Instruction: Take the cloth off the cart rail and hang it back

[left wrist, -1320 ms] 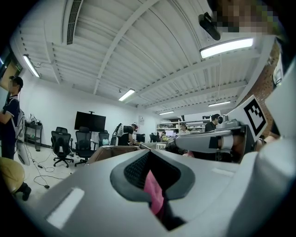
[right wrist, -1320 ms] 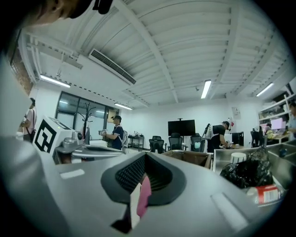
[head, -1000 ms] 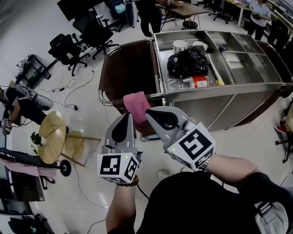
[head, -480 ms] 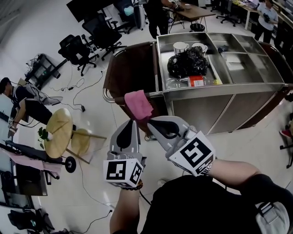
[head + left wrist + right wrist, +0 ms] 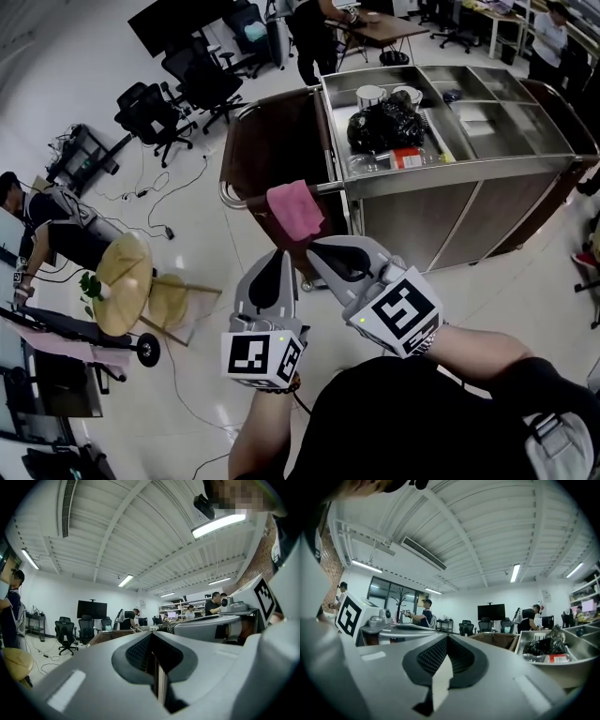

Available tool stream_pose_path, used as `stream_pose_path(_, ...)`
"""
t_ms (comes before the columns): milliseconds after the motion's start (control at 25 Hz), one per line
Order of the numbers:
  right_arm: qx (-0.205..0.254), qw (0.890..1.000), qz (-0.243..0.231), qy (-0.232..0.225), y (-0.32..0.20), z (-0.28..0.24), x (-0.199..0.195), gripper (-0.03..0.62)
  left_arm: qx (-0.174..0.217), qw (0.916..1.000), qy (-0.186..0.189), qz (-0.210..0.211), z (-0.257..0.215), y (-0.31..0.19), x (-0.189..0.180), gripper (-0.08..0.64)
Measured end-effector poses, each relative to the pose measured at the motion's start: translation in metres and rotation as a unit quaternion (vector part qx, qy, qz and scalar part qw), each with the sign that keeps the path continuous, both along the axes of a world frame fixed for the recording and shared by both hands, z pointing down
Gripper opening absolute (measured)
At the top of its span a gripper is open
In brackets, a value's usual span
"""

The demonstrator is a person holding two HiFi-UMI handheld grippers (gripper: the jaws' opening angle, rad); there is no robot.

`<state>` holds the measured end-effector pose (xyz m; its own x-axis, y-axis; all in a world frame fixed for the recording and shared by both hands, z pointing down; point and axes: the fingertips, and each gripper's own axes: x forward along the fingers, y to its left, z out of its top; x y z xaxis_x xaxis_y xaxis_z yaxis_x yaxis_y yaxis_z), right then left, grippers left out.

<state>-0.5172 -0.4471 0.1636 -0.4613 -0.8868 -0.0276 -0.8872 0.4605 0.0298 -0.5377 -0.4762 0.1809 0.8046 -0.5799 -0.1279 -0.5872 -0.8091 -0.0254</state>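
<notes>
No words or numbers can be read anywhere I look. The cube on my left gripper bears black-and-white square code patterns rather than letters, and so does the second cube, on my right gripper. A bottle lying in the top of the cart has a red label, but its print is too small to make out.
</notes>
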Motion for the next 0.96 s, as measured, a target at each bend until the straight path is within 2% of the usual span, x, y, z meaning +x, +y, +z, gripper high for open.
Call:
stream_pose_path(120, 0.031, 0.999, 0.001, 0.032, 0.001, -0.007, -0.008, 0.0, 0.002, 1.0, 0.004, 0.008, -0.006, 0.005, -0.008, 0.003)
stream_pose_path(200, 0.031, 0.999, 0.004, 0.035, 0.005, -0.01, -0.01, 0.0, 0.003, 0.9999, 0.005, 0.012, -0.009, 0.008, -0.009, 0.003)
stream_pose_path(320, 0.007, 1.0, 0.011, 0.017, 0.013, -0.012, -0.009, 0.0, -0.001, 0.9999, 0.005, 0.014, -0.011, 0.015, -0.006, 0.003)
stream_pose_path(480, 0.007, 1.0, 0.014, 0.02, 0.013, -0.017, -0.011, 0.0, -0.002, 0.9998, 0.006, 0.017, -0.015, 0.014, -0.008, 0.003)
stream_pose_path(600, 0.029, 0.999, 0.011, 0.043, 0.008, -0.016, -0.011, 0.0, -0.001, 0.9998, 0.007, 0.02, -0.013, 0.012, -0.008, 0.003)
stream_pose_path(800, -0.011, 1.0, 0.019, 0.007, 0.01, -0.009, -0.019, 0.0, 0.002, 0.9997, 0.007, 0.023, -0.008, 0.011, -0.013, 0.003)
stream_pose_path(960, 0.047, 0.997, 0.008, 0.062, 0.004, -0.006, -0.016, 0.0, 0.002, 0.9997, 0.007, 0.023, -0.003, 0.01, -0.014, 0.003)
